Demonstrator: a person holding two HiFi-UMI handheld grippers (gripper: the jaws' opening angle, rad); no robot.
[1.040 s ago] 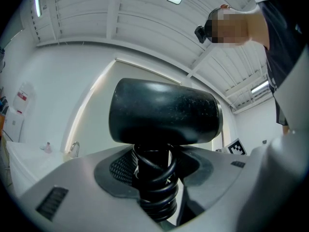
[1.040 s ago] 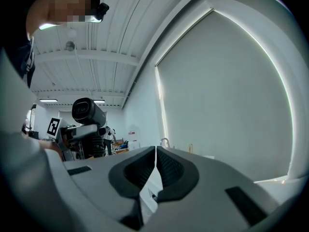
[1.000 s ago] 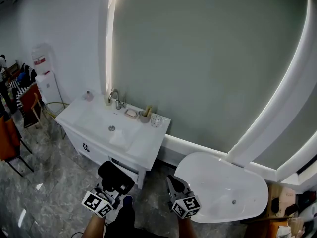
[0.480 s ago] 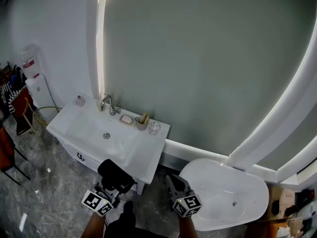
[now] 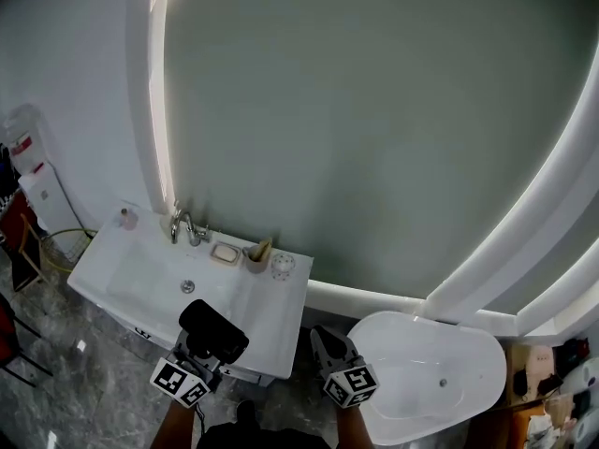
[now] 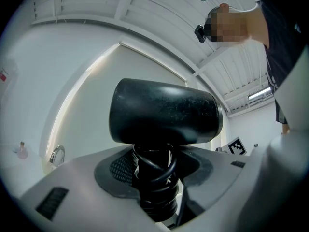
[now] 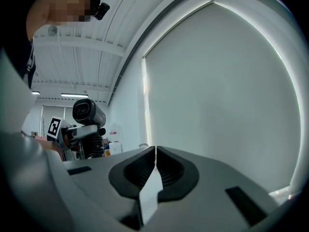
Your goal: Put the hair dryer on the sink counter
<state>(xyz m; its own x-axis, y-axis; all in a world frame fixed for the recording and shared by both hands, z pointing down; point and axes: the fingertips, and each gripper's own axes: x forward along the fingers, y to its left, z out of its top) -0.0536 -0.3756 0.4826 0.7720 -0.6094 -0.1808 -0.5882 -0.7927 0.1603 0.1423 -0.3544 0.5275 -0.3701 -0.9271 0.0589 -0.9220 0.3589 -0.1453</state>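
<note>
My left gripper (image 5: 204,352) was clamped on the handle of the matte black hair dryer (image 5: 213,328), its jaws standing wide around the handle and the black cord wound about it. The barrel sat above the jaw tips and lay crosswise to them. My right gripper (image 5: 327,342) had its jaws pressed together with nothing between them, and it was held level beside the left one, apart from it.

The dryer was still in my grip and not on the white sink counter (image 5: 267,311). In the head view its barrel overlapped the counter's near edge. A second before, both grippers had shown over the grey marble floor, clearly short of the counter. Since then the counter had slid down and to the left in the head view and come up close to the grippers. The grip on the dryer looked the same throughout, and the right jaws had stayed closed.

Along the back of the counter stood a chrome faucet (image 5: 183,224), a small soap dish (image 5: 224,253), a cup holding brushes (image 5: 255,253) and a clear tumbler (image 5: 283,266). A small bottle (image 5: 126,218) stood at the far left corner. The white oval bathtub (image 5: 426,377) lay to the right, just past my right gripper. The chairs seen earlier at the left edge had nearly gone from view.
</note>
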